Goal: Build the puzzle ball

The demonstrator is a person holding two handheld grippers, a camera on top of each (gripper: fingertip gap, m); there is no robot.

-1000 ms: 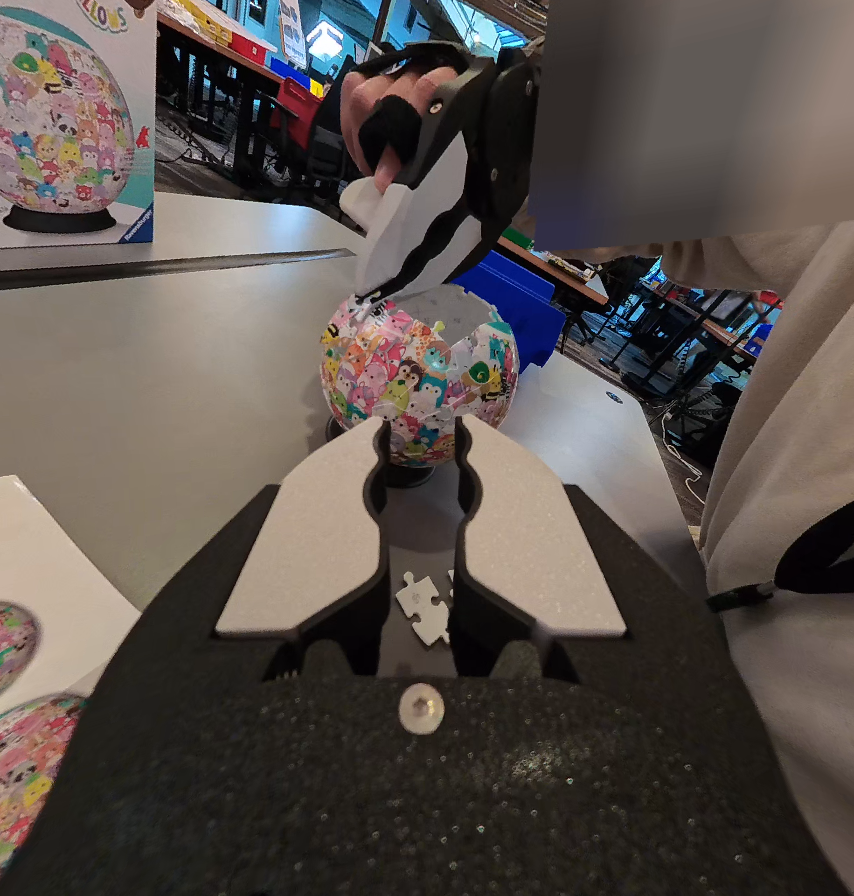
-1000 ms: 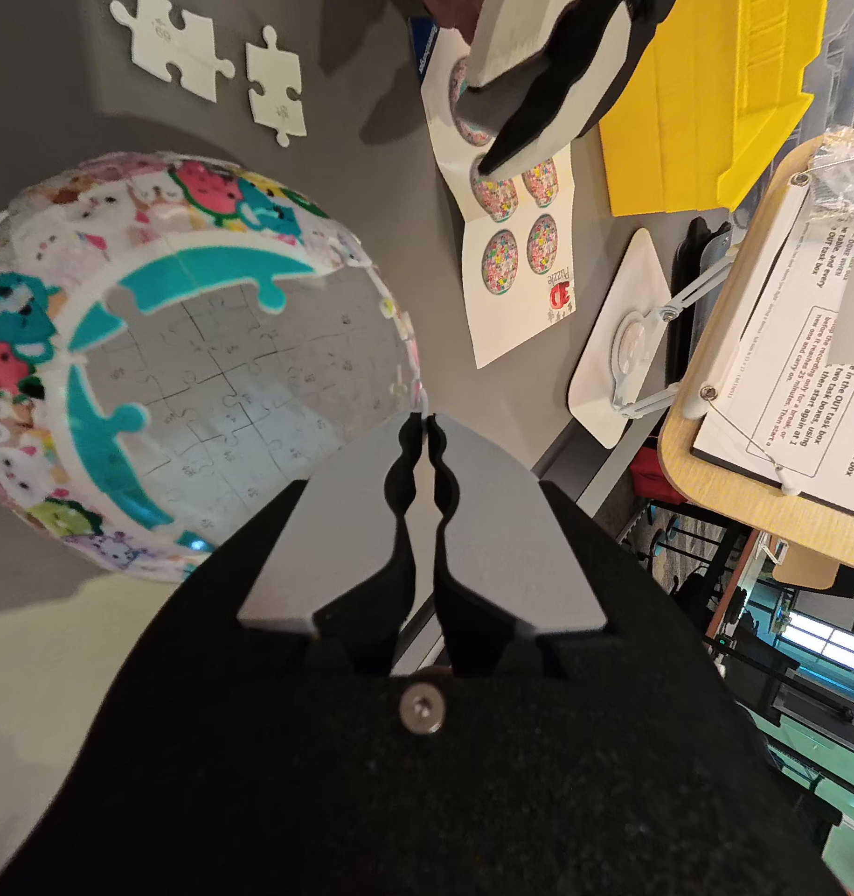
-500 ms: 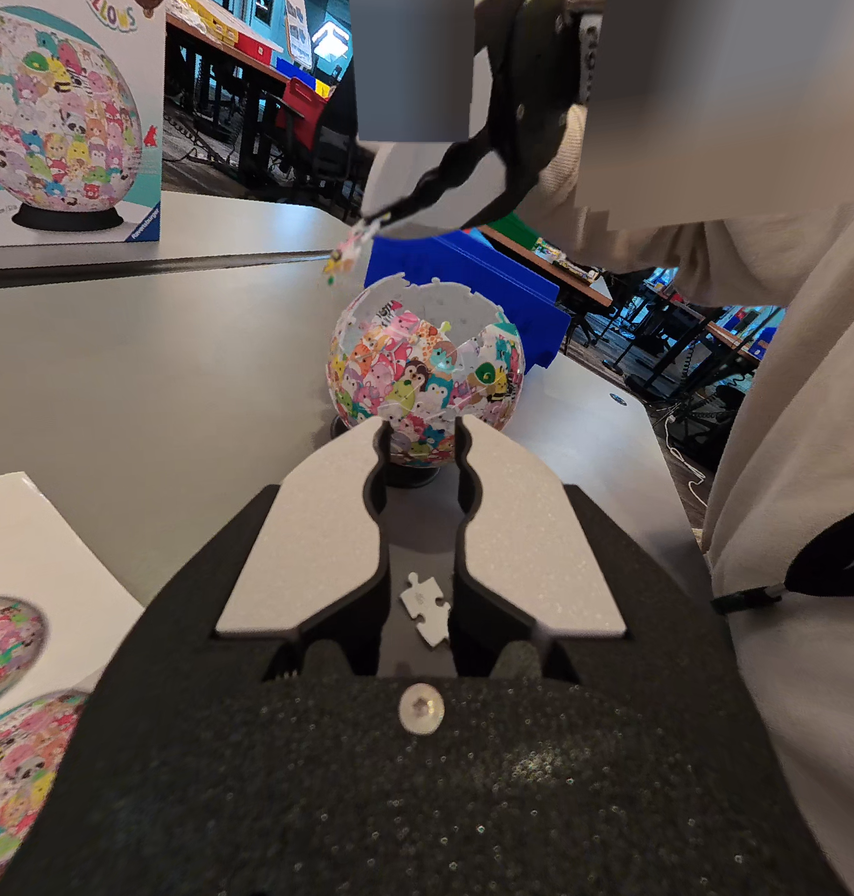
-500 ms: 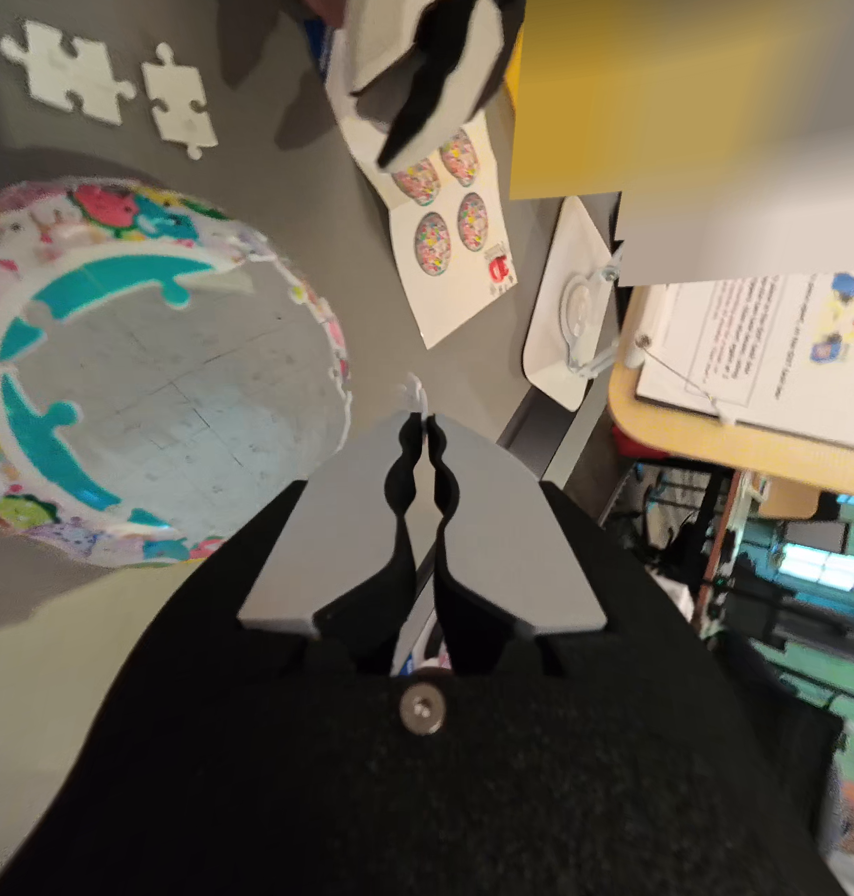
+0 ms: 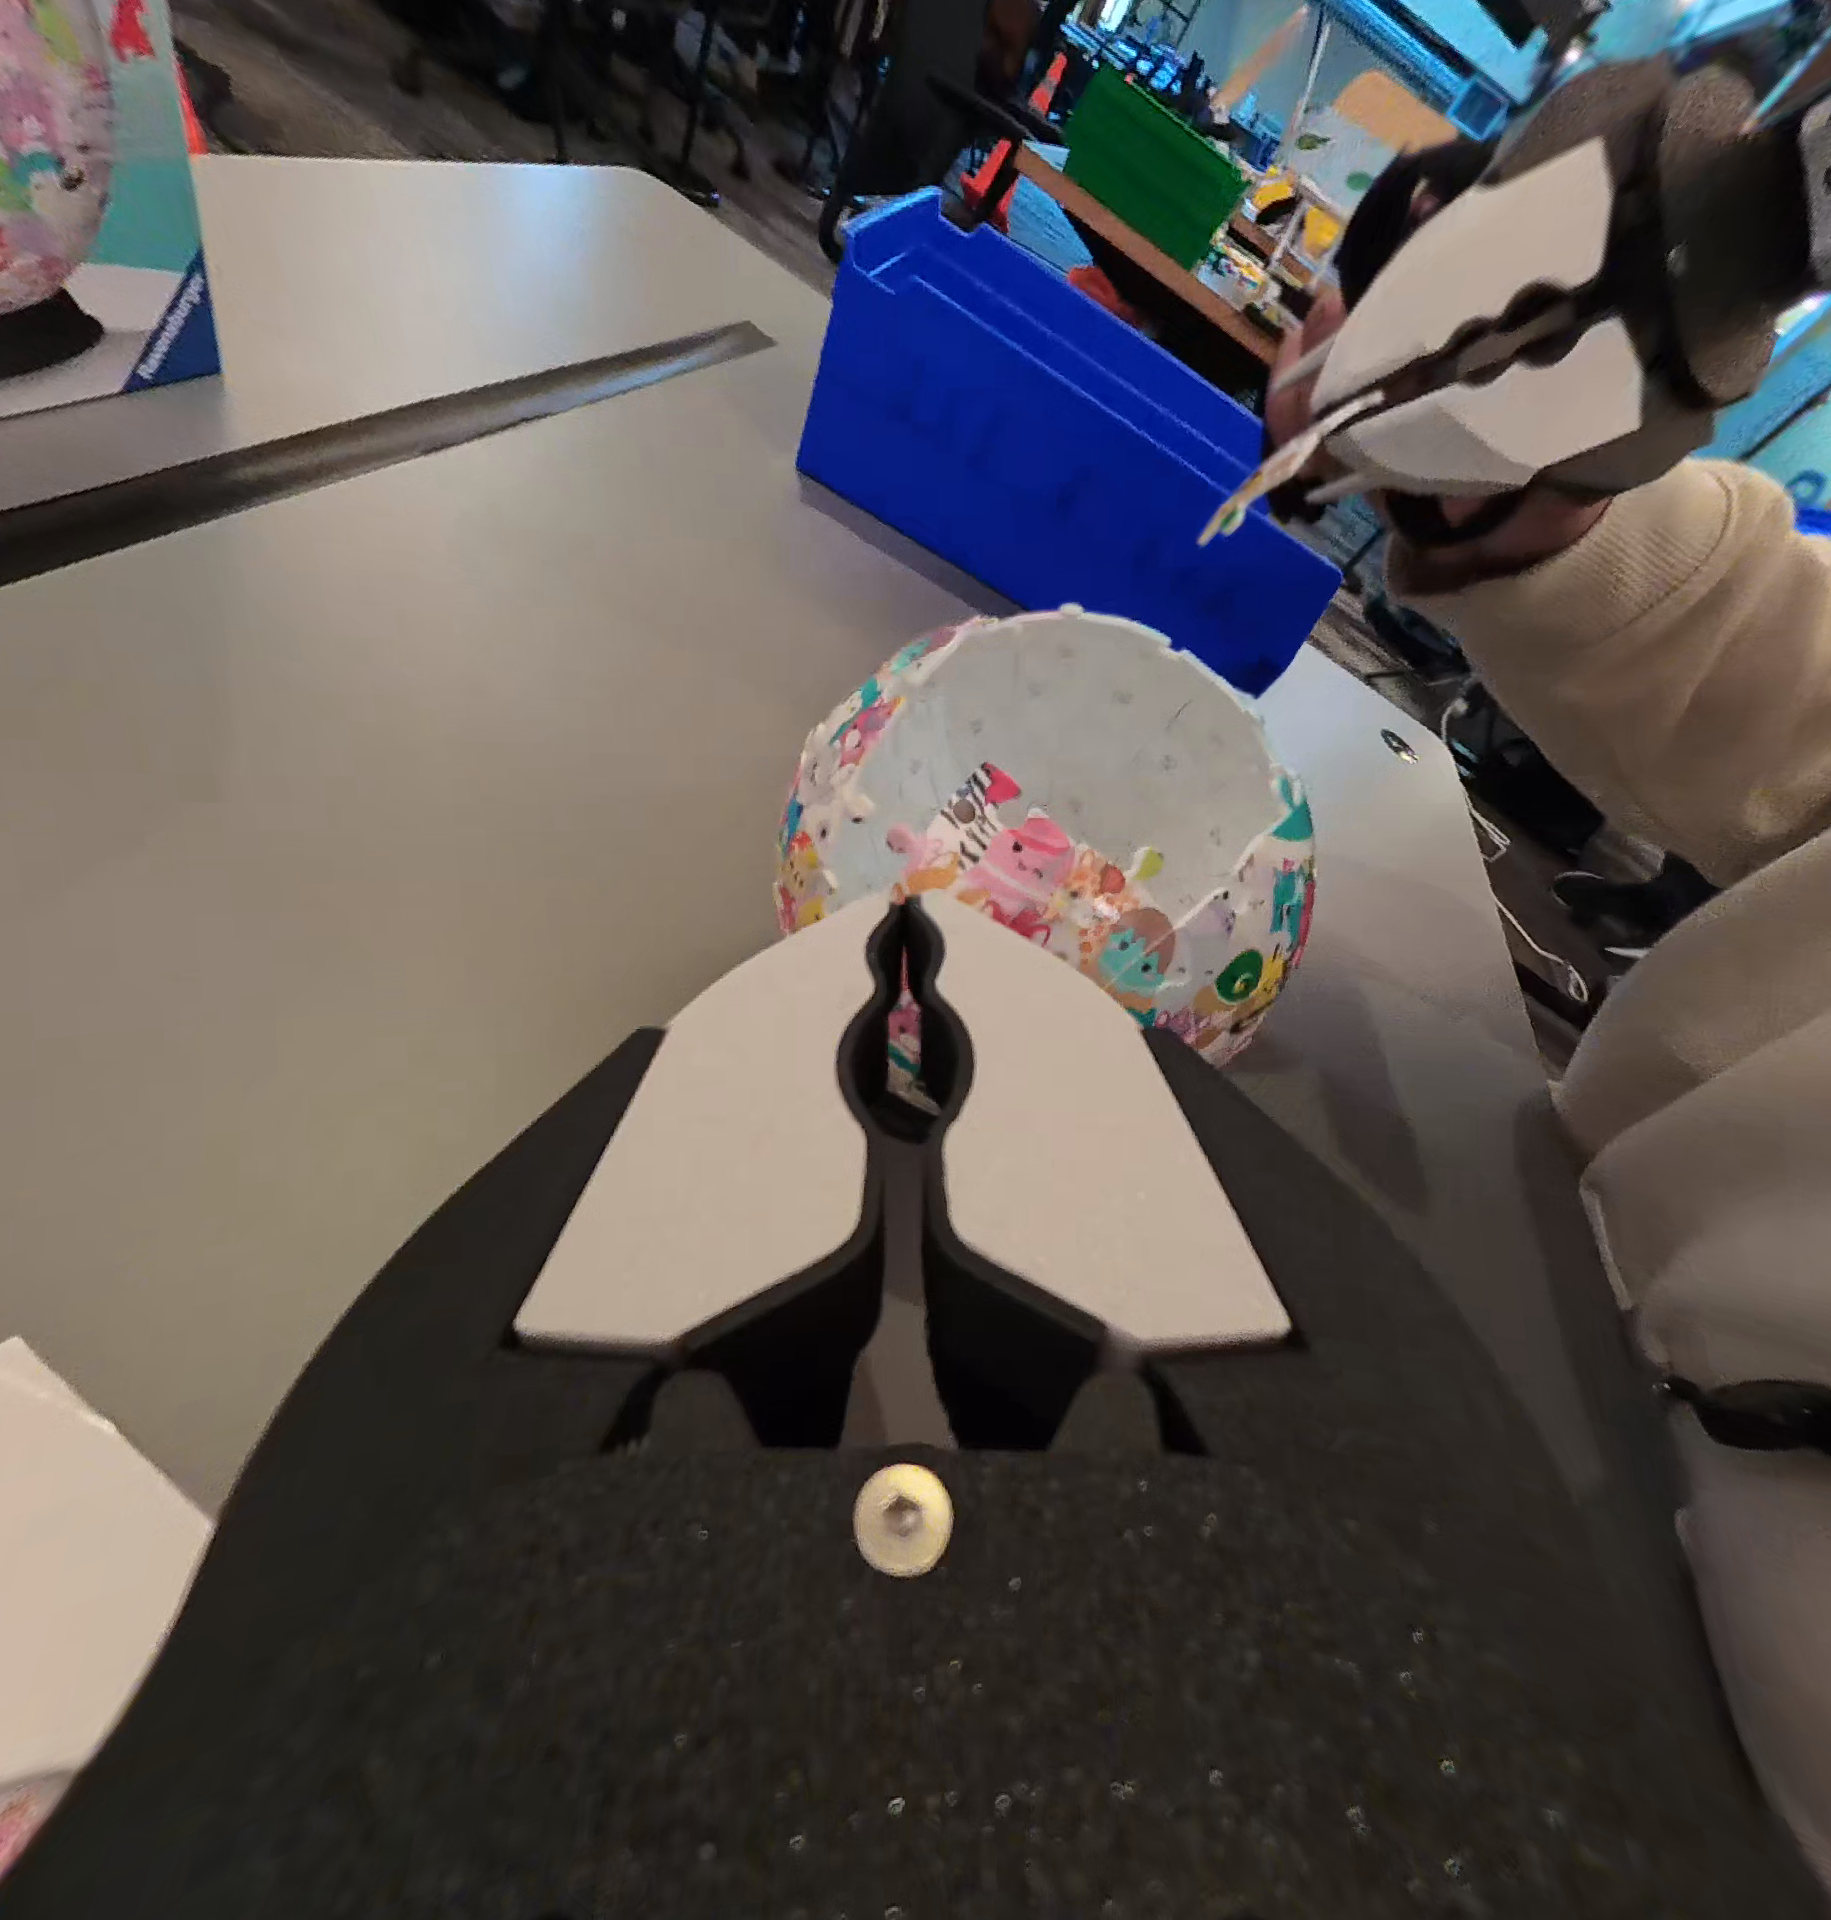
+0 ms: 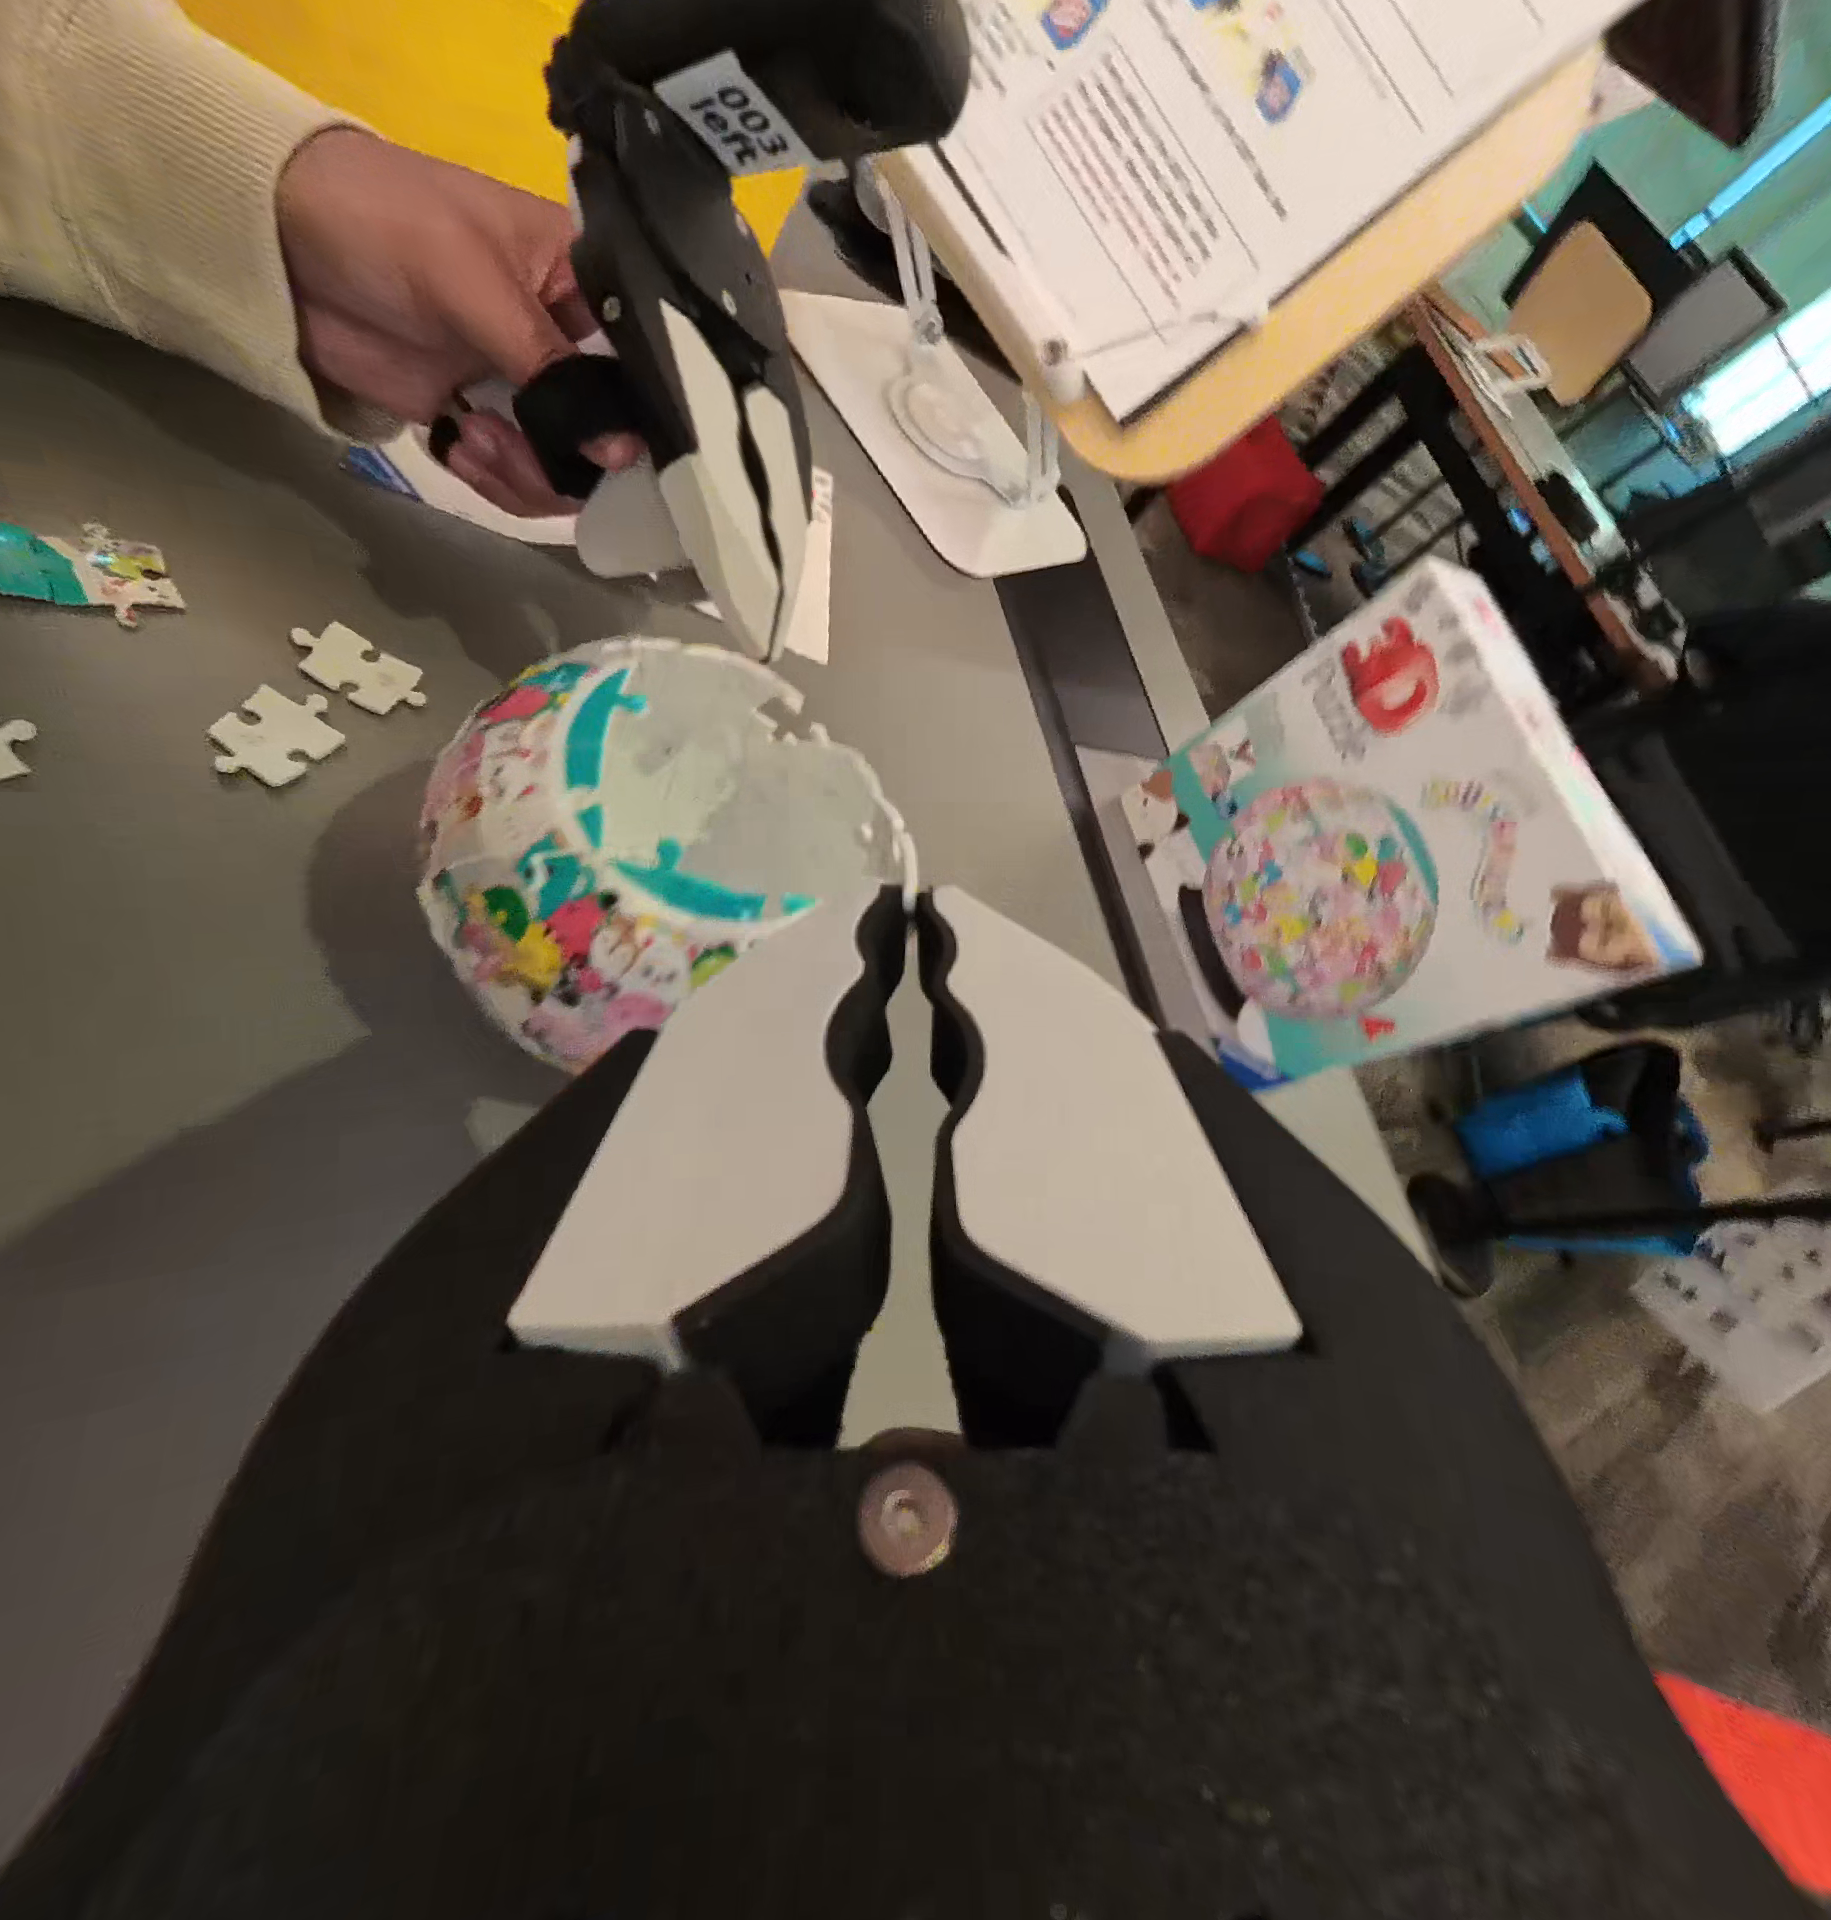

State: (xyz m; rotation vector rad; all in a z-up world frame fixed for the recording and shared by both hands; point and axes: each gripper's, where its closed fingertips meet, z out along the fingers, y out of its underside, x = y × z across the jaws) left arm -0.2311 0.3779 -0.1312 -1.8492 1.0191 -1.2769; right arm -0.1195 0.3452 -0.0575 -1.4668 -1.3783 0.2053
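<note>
The puzzle ball (image 5: 1077, 790) is a colourful half-built shell on the grey table, tilted with its open top toward me; it also shows in the right wrist view (image 6: 578, 883). My left gripper (image 5: 903, 912) is shut with its tips on the ball's near rim, and the right wrist view shows it (image 6: 771, 636) at that rim. My right gripper (image 6: 911, 900) is shut on a thin puzzle piece (image 5: 1243, 499), seen edge-on. It hangs above and to the right of the ball in the left wrist view (image 5: 1306, 436).
Loose white pieces (image 6: 313, 701) and a joined teal section (image 6: 59, 566) lie left of the ball. A blue bin (image 5: 994, 416) stands behind it. The puzzle box (image 6: 1410, 831), a document stand (image 6: 1254, 187) and a yellow bin (image 6: 454, 83) ring the table. My right fingertips sit around 15 cm from my left ones. The joined teal section (image 6: 59, 566) is closer to my left gripper, around 20 cm from its tips; the right tips are 30 cm off.
My left gripper moved forward and shut on the ball's rim, and the ball now sits tilted. My right gripper pulled up and away to the right with the piece.
</note>
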